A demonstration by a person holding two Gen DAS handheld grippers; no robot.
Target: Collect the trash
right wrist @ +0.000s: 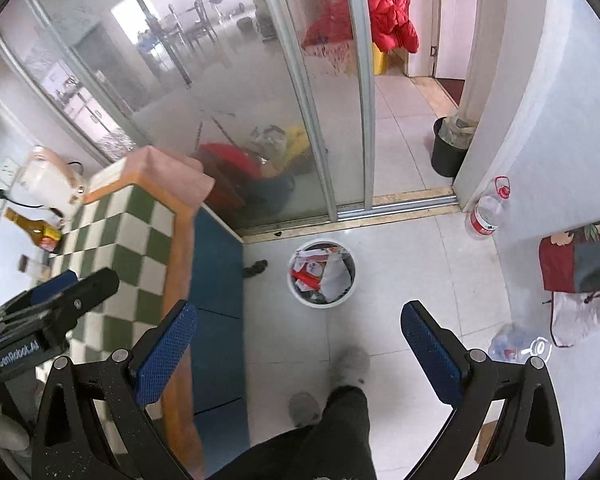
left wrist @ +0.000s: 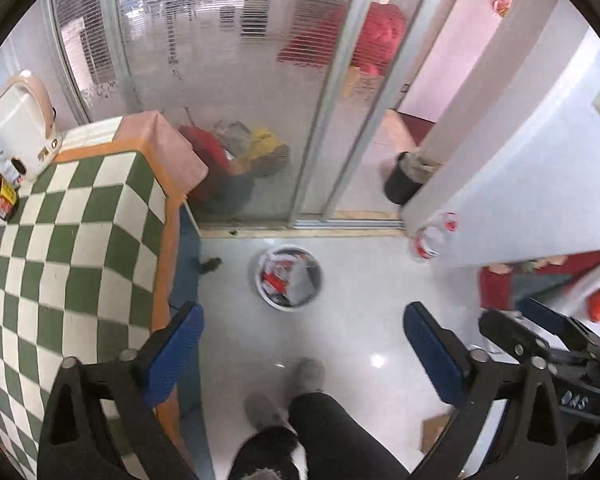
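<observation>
Both grippers stand wide open with nothing between their blue pads: the left gripper [left wrist: 303,344] and the right gripper [right wrist: 300,340] are held high over the floor, looking down past the person's dark trouser leg [right wrist: 339,420] and grey slippers [right wrist: 349,360].

At twelve o'clock from each gripper, on the pale floor tiles, stands a small white trash bin [right wrist: 323,273], upright and already holding crumpled red-and-white wrappers and paper. A small dark scrap [right wrist: 255,268] lies on the floor at nine o'clock from the bin, near the blue side of the counter [right wrist: 140,240] with its green-and-white checked cloth. Two plastic bottles show in the right wrist view: one upright [right wrist: 485,214] against the wall at two o'clock from the bin, one lying on its side [right wrist: 517,346] at four o'clock from it, just beside the right gripper's outer finger.

As I judge it, the scene fits either a pause between pick-ups, with loose pieces left to gather, or a late stage in which the filled bin itself is to be dealt with; the pictures do not settle which. Any next grasp would call for lowering a gripper a long way to floor level and squaring its open fingers around the chosen piece.
</observation>
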